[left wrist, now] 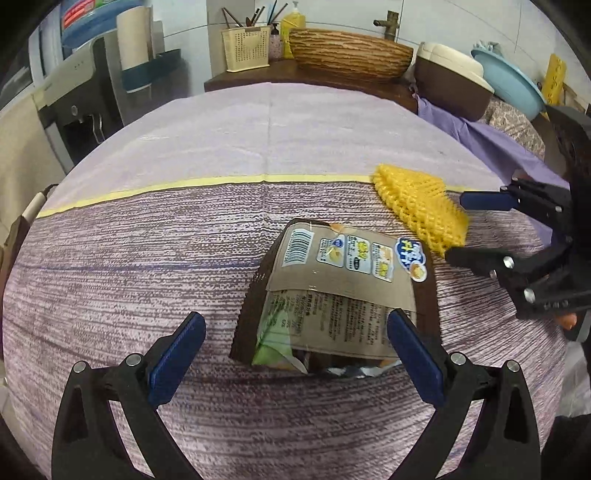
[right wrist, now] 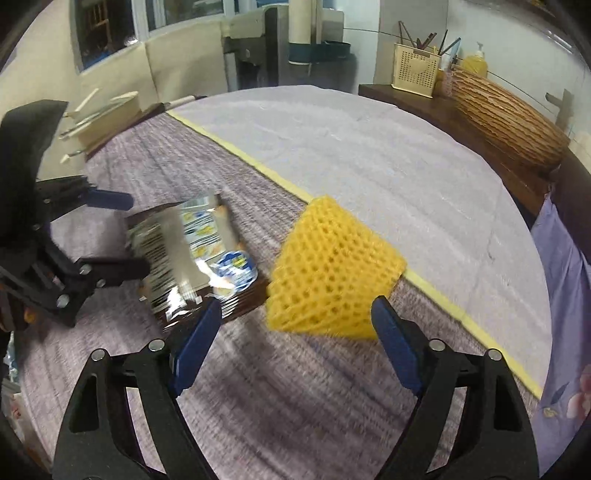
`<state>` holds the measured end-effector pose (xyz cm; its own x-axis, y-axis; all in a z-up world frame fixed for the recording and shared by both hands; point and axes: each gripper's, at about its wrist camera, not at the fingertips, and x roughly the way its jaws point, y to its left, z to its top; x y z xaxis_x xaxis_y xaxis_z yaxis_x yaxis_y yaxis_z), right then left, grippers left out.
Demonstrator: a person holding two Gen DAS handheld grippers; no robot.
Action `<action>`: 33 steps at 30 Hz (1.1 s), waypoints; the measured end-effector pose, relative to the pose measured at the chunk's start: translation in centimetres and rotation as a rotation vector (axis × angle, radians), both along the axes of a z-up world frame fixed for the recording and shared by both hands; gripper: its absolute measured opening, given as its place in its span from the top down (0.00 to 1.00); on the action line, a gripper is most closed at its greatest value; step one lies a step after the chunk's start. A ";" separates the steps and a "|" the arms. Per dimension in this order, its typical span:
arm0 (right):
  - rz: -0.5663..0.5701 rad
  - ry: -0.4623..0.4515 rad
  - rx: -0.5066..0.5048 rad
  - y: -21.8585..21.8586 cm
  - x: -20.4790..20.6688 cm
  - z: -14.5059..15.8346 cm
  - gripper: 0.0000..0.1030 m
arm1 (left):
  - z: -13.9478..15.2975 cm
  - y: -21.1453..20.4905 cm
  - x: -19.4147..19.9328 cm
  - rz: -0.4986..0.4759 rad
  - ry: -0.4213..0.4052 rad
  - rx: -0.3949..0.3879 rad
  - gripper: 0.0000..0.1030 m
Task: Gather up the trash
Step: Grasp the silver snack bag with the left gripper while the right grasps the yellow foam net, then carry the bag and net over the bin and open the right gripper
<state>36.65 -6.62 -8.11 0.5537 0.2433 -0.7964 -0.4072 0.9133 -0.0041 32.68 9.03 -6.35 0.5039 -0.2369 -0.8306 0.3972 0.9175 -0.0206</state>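
An empty snack wrapper (left wrist: pixel 336 291) with a barcode lies flat on the purple tablecloth (left wrist: pixel 184 240). My left gripper (left wrist: pixel 295 354) is open, its blue pads either side of the wrapper's near end, not closed on it. A yellow foam fruit net (left wrist: pixel 421 206) lies just right of the wrapper. My right gripper (right wrist: pixel 291 339) is open with the net (right wrist: pixel 332 273) between its fingertips; in the left wrist view the right gripper (left wrist: pixel 458 229) sits at the net's right edge. The wrapper (right wrist: pixel 192 254) and the left gripper (right wrist: pixel 136 236) show blurred at left in the right wrist view.
A wooden shelf behind the table holds a woven basket (left wrist: pixel 351 51), a cream utensil holder (left wrist: pixel 247 48), a yellow soap bottle (left wrist: pixel 293 26) and a brown pot (left wrist: pixel 450 81). A water dispenser (left wrist: pixel 77 107) stands at the back left. Purple cloth (right wrist: pixel 565 295) hangs at right.
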 end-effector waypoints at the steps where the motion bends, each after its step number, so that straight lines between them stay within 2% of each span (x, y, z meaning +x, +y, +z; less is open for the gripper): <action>1: 0.000 0.013 -0.005 0.1 0.5 -0.2 0.32 | -0.2 0.1 0.3 0.001 0.009 -0.003 0.05; 5: -0.005 0.021 -0.034 0.2 1.6 -1.2 0.47 | -0.7 -0.2 0.7 -0.023 0.048 -0.047 0.06; 7: -0.001 -0.003 -0.061 0.3 1.4 -1.3 0.53 | -0.7 -0.6 0.4 -0.039 0.026 -0.036 0.15; 9: 0.006 -0.018 -0.070 0.4 1.0 -1.3 0.63 | -0.7 -1.2 -0.1 -0.054 -0.002 -0.008 0.30; 10: 0.011 -0.021 -0.069 0.4 1.0 -1.3 0.68 | -0.7 -1.4 -0.1 -0.055 -0.009 0.002 0.33; 12: 0.007 -0.032 -0.078 0.3 0.9 -1.3 0.75 | -0.6 -1.6 0.0 -0.048 -0.020 0.005 0.49; 13: 0.004 -0.033 -0.071 0.1 0.9 -1.2 0.80 | -0.5 -1.6 -0.1 -0.044 -0.017 -0.005 0.55; 15: -0.008 -0.033 -0.057 -0.3 0.8 -1.0 0.84 | -0.2 -1.6 -0.1 -0.037 -0.018 -0.018 0.69; 17: -0.023 -0.037 -0.055 -0.6 0.7 -1.0 0.84 | 0.1 -1.6 -0.3 -0.029 -0.031 -0.018 0.75; 24: -0.050 -0.058 -0.014 -1.8 -0.5 -0.5 0.85 | 1.3 -1.8 -1.7 -0.015 -0.067 -0.070 0.83; 33: -0.099 -0.167 0.014 -4.8 -4.5 2.4 0.85 | 4.9 -2.6 -6.5 -0.009 -0.174 -0.141 0.86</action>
